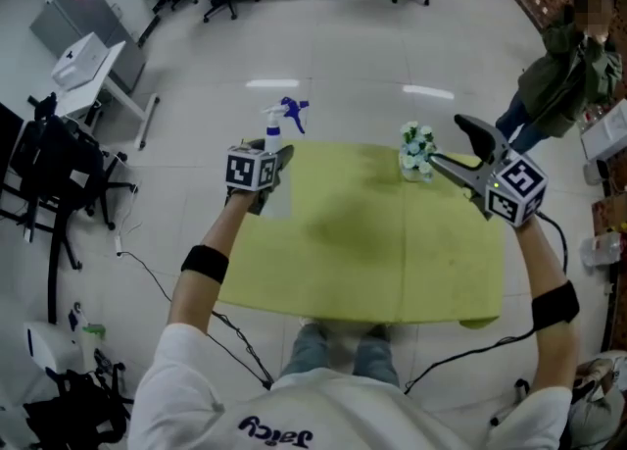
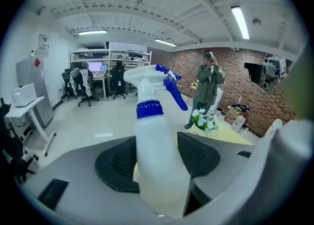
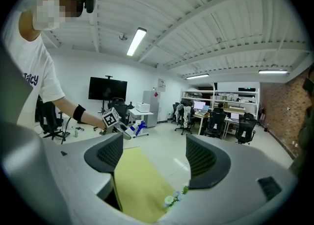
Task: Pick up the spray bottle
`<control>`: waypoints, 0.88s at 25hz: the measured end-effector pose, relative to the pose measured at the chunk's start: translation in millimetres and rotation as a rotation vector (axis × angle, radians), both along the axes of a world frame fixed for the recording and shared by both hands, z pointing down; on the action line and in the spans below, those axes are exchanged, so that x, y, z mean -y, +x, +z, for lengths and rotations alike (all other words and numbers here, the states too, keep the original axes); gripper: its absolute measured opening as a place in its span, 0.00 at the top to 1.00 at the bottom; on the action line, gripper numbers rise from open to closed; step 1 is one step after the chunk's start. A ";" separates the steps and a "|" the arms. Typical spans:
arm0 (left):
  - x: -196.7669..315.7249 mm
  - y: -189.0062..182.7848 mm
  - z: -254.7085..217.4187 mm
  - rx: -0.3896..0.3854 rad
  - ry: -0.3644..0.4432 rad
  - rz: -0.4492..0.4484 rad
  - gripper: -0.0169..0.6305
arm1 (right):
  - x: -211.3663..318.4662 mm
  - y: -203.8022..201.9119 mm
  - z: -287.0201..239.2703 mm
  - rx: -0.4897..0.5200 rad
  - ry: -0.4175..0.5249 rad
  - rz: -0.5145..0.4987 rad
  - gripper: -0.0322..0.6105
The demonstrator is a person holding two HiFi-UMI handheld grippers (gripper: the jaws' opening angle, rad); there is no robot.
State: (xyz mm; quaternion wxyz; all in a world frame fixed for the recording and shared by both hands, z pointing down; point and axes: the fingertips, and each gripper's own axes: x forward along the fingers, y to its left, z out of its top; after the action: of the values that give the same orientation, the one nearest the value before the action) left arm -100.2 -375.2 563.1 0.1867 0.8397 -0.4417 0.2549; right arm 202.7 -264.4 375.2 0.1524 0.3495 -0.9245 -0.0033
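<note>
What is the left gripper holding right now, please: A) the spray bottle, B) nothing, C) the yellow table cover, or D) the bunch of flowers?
A: in the left gripper view, the left gripper has its pads pressed on both sides of the spray bottle.

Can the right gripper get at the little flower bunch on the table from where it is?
Probably yes: the right gripper is open and empty, and the flower bunch stands close by its jaw tips with nothing between them.

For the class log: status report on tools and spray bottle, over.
Left tool shut on spray bottle. Right tool open, empty. Nothing blocking.
</note>
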 end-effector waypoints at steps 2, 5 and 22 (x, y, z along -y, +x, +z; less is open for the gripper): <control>-8.6 3.3 -15.2 -0.003 0.034 0.010 0.59 | -6.3 13.5 -2.9 0.019 0.011 0.023 0.31; -22.5 4.7 -39.4 -0.016 0.078 0.014 0.59 | -16.5 26.5 -10.7 0.038 0.029 0.055 0.31; -120.7 -10.4 -132.2 -0.041 0.298 0.015 0.59 | -103.9 100.9 -29.3 0.128 0.130 0.203 0.31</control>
State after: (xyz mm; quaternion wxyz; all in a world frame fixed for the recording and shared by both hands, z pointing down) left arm -110.5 -254.6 430.9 0.0670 0.8663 -0.4646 0.1708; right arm 303.6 -160.5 345.9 0.0699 0.4496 -0.8901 -0.0256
